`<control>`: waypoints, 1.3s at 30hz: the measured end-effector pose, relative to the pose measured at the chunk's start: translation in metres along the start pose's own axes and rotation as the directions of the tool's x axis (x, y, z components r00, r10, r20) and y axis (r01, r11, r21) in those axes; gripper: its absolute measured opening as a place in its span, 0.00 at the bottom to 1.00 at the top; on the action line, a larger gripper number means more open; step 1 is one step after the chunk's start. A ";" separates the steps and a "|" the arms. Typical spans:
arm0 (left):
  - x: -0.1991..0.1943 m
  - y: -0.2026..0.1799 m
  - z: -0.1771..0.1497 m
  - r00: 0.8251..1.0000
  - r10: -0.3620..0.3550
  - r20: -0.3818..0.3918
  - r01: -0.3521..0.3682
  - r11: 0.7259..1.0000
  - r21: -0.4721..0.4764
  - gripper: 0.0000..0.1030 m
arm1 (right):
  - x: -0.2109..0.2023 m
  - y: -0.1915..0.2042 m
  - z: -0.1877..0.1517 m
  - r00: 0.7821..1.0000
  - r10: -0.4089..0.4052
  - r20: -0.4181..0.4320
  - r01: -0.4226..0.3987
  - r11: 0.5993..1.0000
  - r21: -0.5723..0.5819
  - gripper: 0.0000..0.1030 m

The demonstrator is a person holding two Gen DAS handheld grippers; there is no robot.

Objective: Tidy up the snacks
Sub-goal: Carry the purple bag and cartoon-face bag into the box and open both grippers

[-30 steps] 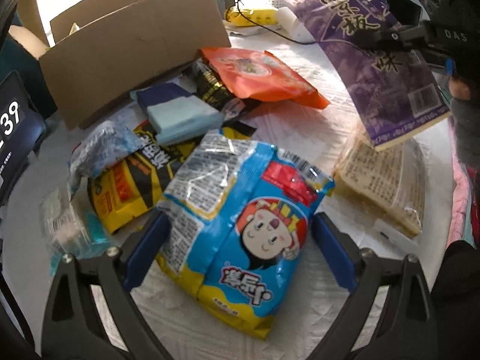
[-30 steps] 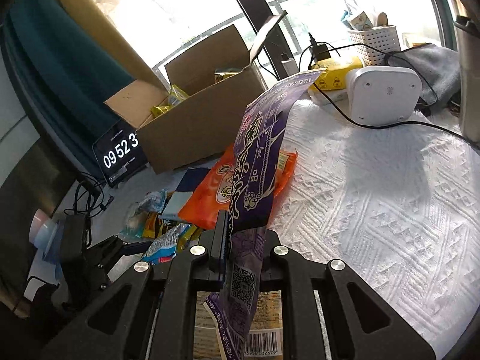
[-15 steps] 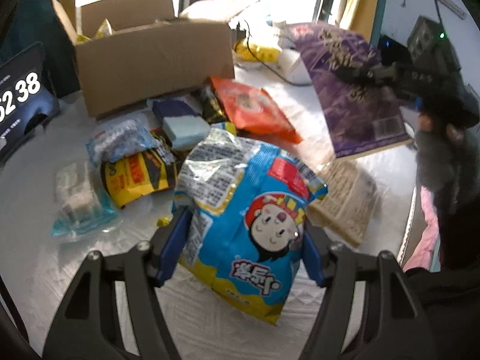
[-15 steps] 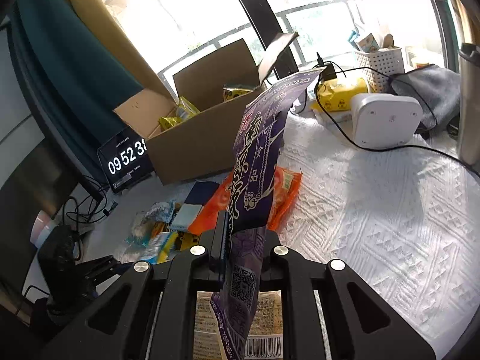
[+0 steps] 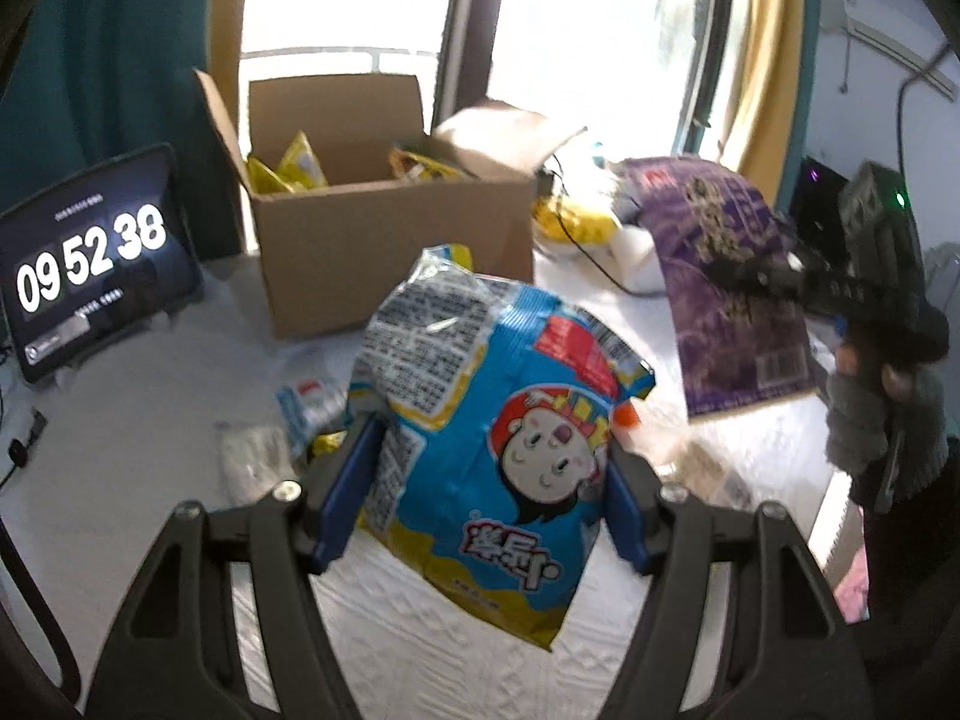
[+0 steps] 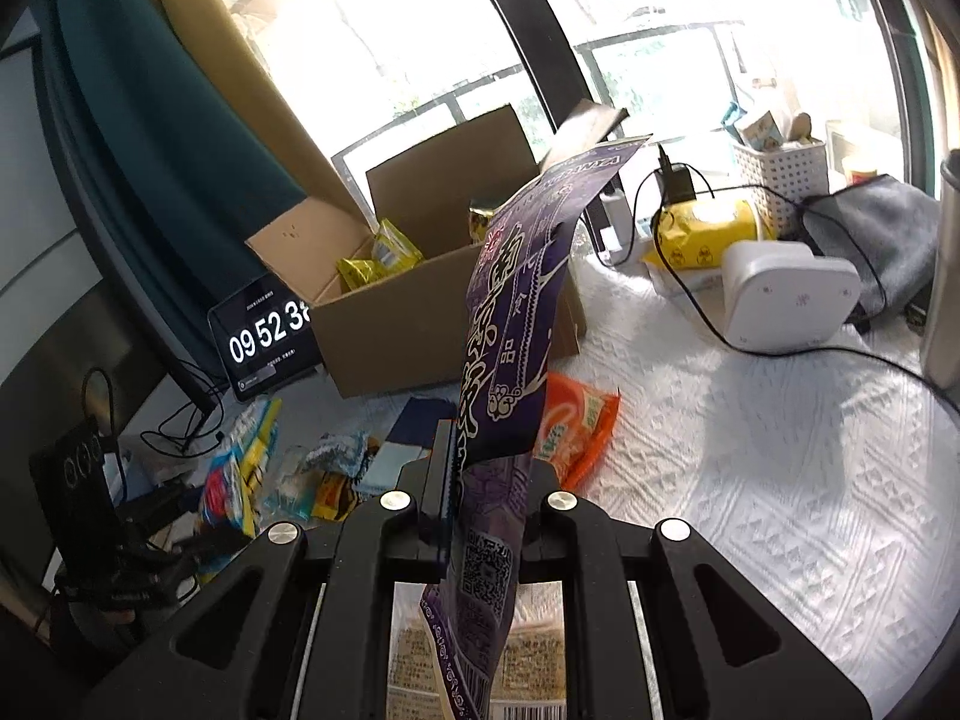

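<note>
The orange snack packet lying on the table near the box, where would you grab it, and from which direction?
Probably from above, by the free right-hand edge of the orange packet. It lies flat on the white cloth, its left part is hidden behind the held purple bag, and the right side is bare.

Home: curtains (image 5: 72,60), balcony window (image 6: 480,30), tablecloth (image 6: 750,480).

Blown-out window (image 5: 570,30) backlight, slight motion blur

The left gripper (image 5: 480,498) has just closed on the blue cartoon snack bag (image 5: 498,438) and now holds it lifted above the table.
</note>
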State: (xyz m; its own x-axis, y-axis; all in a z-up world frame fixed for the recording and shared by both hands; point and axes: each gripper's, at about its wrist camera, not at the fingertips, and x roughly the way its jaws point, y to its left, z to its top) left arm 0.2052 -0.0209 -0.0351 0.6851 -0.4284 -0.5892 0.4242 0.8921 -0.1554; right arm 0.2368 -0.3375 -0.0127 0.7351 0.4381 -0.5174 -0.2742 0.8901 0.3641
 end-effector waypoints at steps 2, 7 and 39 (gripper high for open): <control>-0.001 0.006 0.007 1.000 0.016 0.020 -0.016 1.000 -0.009 0.67 | 0.000 -0.001 0.007 1.000 0.001 0.009 -0.001 1.000 -0.011 0.14; -0.003 0.019 0.032 0.995 0.068 0.077 -0.065 0.997 -0.036 0.67 | 0.002 -0.003 0.026 0.999 0.008 0.035 -0.007 0.999 -0.034 0.14; 0.091 0.045 0.186 0.893 0.368 0.258 -0.385 0.923 0.014 0.68 | 0.024 -0.040 0.101 0.982 0.067 0.174 -0.053 0.995 -0.085 0.14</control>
State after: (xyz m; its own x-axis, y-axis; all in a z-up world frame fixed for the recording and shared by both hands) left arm 0.3967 -0.0466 0.0520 0.9209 -0.0910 -0.3791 0.1362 0.9862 0.0941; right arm 0.3279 -0.3753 0.0390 0.8119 0.4681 -0.3489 -0.3641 0.8732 0.3241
